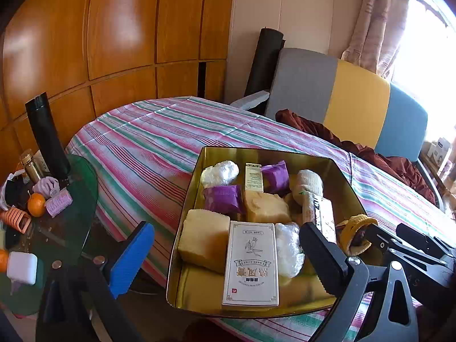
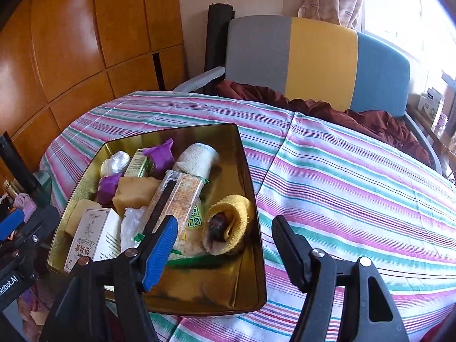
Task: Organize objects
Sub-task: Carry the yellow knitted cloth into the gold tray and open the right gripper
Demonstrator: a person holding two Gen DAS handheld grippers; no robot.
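Note:
A gold metal tin [image 1: 196, 168] [image 2: 245, 156] sits on the striped table near its front edge. It holds several items: a white box with Chinese print [image 1: 252, 262] [image 2: 91, 236], yellow sponge blocks [image 1: 203, 239] [image 2: 136, 192], purple packets [image 1: 223, 199] [image 2: 159, 155], a rolled white sock [image 1: 309, 183] [image 2: 199, 159], a long snack packet [image 2: 178, 196] and a rolled yellow cloth [image 1: 354, 229] [image 2: 230, 222]. My left gripper [image 1: 226, 259] is open, its jaws astride the tin's near left part. My right gripper [image 2: 223, 249] is open over the tin's near right corner and empty.
The striped cloth [image 2: 356, 188] covers the table to the right of the tin. A chair [image 2: 319, 57] with a dark red garment [image 2: 370, 119] stands behind. A glass side table [image 1: 71, 222] at left carries a black flask [image 1: 47, 136], an orange [image 1: 36, 204] and small clutter.

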